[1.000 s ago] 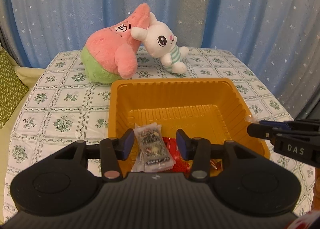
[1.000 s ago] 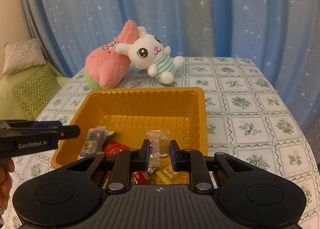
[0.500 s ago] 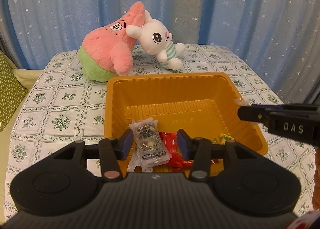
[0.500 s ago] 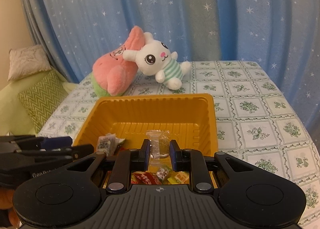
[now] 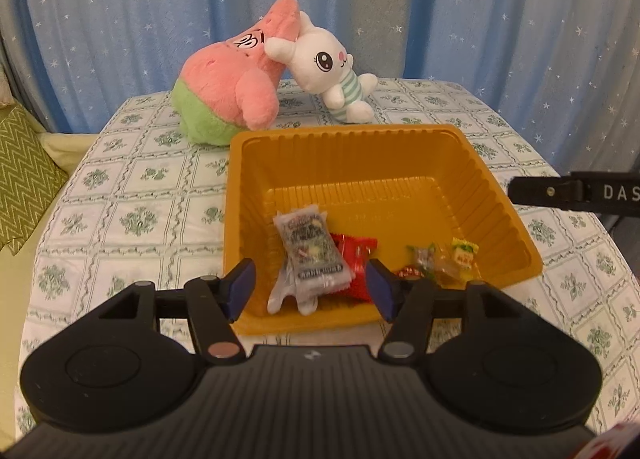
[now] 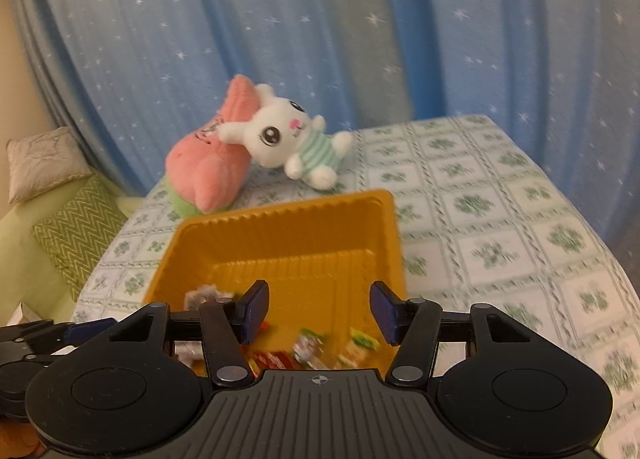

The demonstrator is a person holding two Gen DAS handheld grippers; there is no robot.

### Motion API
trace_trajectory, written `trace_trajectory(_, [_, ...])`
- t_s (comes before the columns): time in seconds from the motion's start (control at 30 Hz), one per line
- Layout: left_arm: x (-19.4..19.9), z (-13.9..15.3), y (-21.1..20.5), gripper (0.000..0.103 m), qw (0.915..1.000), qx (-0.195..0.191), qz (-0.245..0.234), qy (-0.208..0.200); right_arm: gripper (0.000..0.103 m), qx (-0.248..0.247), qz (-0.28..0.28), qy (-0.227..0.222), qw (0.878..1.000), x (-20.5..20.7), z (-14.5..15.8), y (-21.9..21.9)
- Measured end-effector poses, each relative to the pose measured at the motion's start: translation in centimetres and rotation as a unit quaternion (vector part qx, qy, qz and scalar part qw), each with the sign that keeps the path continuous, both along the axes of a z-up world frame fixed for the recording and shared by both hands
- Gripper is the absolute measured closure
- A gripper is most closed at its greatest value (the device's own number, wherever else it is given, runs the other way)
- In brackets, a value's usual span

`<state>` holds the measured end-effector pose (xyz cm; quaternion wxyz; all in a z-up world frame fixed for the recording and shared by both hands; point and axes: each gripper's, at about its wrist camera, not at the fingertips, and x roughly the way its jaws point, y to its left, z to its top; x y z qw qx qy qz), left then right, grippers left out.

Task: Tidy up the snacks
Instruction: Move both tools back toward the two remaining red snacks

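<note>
Both jaws had just been opening: left hand-held gripper [image 5: 310, 285] and right hand-held gripper [image 6: 318, 307] stood empty over the orange tray [image 5: 400, 135], wrapped snacks [image 5: 316, 255] apparently dropped inside to gather them.

Left gripper [image 5: 311, 287]: a black two-finger tool with blue pads [image 5: 241, 286]; it is pointed forward and downward, and its jaws are held apart, having just been opening. Nothing is pressed by the pads.
Right gripper [image 6: 319, 306]: a black two-finger tool of the same make, blue pads [image 6: 256, 303]; it is angled downward, and its jaws have just been opening. Nothing is clamped between them.
Right gripper in the left view [image 5: 576, 191]: it is seen at the right edge as a black finger lying level.
</note>
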<state>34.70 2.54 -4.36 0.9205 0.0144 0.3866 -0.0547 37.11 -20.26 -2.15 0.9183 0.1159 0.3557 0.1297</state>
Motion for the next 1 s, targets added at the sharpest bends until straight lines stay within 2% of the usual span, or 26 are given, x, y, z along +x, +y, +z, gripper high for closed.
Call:
trace_trajectory(0.23, [-3.5,0.2,-0.2,0.04,0.9998,-0.015,0.01,0.007,0.047,-0.004,-0.014,0.018,1.0,-4.3,-0.3,-1.3])
trace_trajectory(0.6, [-10.5,1.6,-0.4,0.031,0.998,-0.047,0.038,0.014,0.047,-0.018,-0.004,0.016,1.0,-12.6,1.2,-1.0])
trace_trajectory(1.0, [-18.3,3.8,-0.2,0.027,0.9973,-0.048,0.055,-0.006,0.047,-0.023,-0.007,0.017,1.0,-20.6,2.6,-0.7])
